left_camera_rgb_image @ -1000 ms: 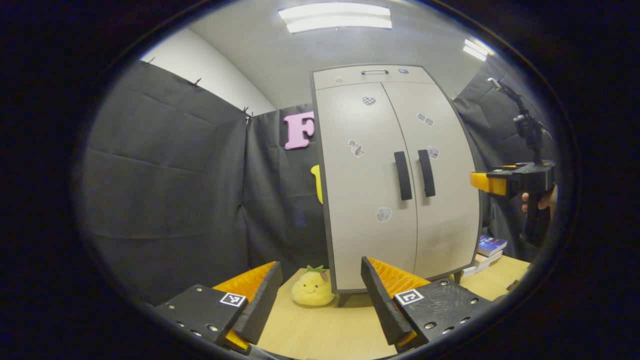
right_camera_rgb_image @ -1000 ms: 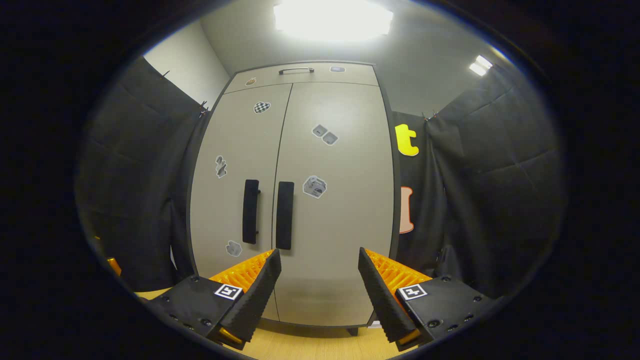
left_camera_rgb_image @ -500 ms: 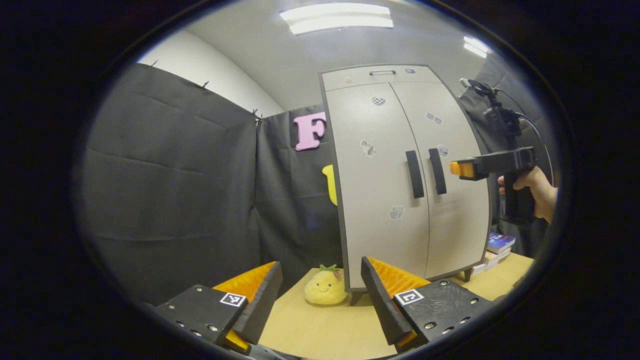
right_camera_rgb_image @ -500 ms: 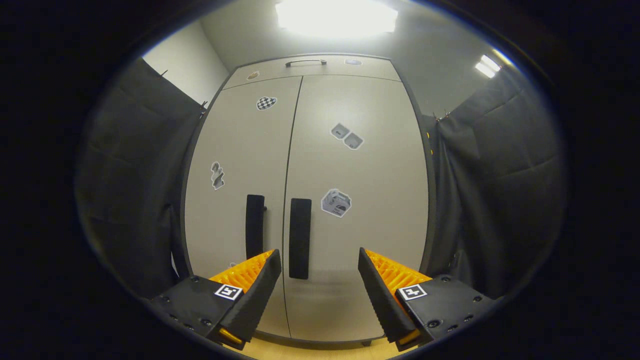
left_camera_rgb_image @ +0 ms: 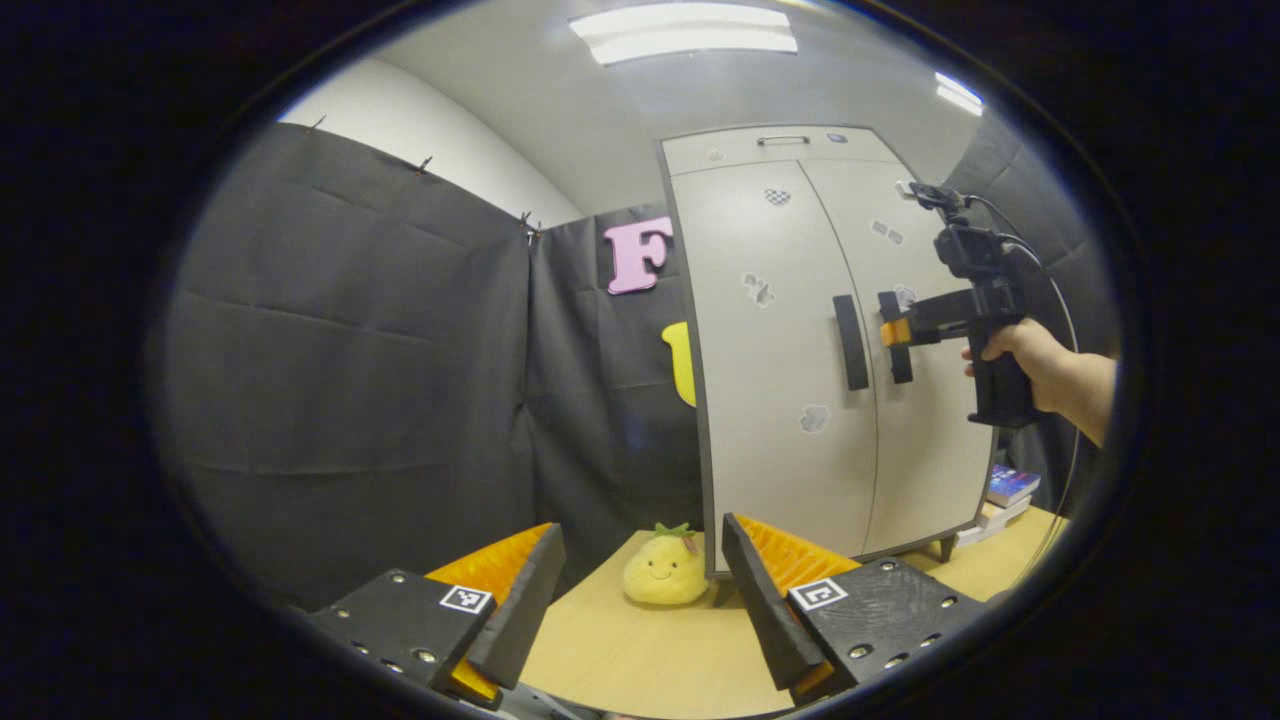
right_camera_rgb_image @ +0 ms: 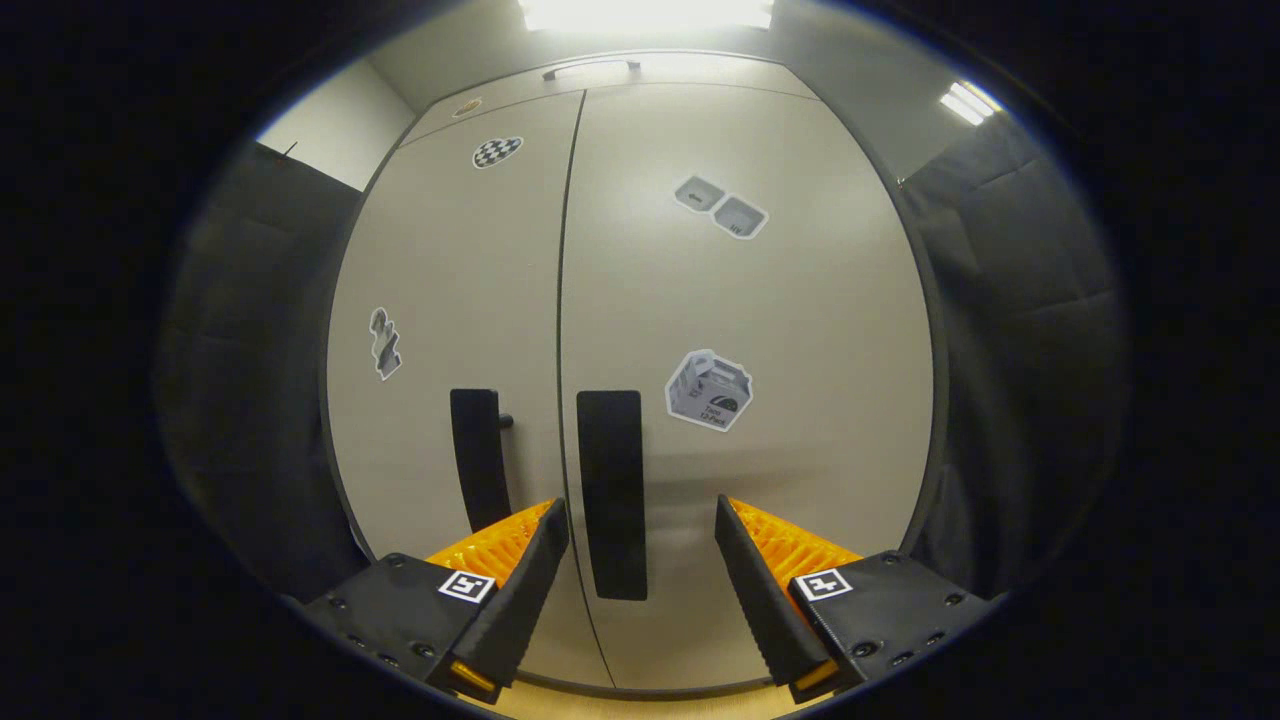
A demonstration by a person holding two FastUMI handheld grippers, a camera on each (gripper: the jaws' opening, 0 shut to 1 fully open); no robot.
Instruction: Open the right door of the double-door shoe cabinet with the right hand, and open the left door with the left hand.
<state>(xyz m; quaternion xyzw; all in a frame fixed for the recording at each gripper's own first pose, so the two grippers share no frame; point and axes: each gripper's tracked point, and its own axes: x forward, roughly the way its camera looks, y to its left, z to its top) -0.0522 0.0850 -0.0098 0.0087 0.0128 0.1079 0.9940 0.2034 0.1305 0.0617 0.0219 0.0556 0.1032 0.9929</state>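
Observation:
The beige double-door shoe cabinet [left_camera_rgb_image: 800, 300] stands with both doors closed. In the left gripper view its two dark vertical handles sit side by side, the left handle [left_camera_rgb_image: 851, 342] and the right handle [left_camera_rgb_image: 900, 355]. A hand [left_camera_rgb_image: 1030, 355] holds my right gripper [left_camera_rgb_image: 893, 332] with its tips at the right handle. In the right gripper view the right handle [right_camera_rgb_image: 612, 490] stands between the spread fingers of my right gripper [right_camera_rgb_image: 640, 580], nearer the left one, and the left handle [right_camera_rgb_image: 478, 458] is beside it. My left gripper [left_camera_rgb_image: 640, 590] is open, low and well short of the cabinet.
A yellow plush toy [left_camera_rgb_image: 666, 571] sits on the wooden surface [left_camera_rgb_image: 640, 650] by the cabinet's left foot. A stack of books [left_camera_rgb_image: 1008, 490] lies at the cabinet's right side. A top drawer with a slim handle [left_camera_rgb_image: 783, 140] caps the cabinet. Black cloth walls surround.
My right gripper has moved forward to the right door, so its handle now lies between the fingers. The left gripper has drifted slightly, with the cabinet sliding right in its view. Both doors stay closed.

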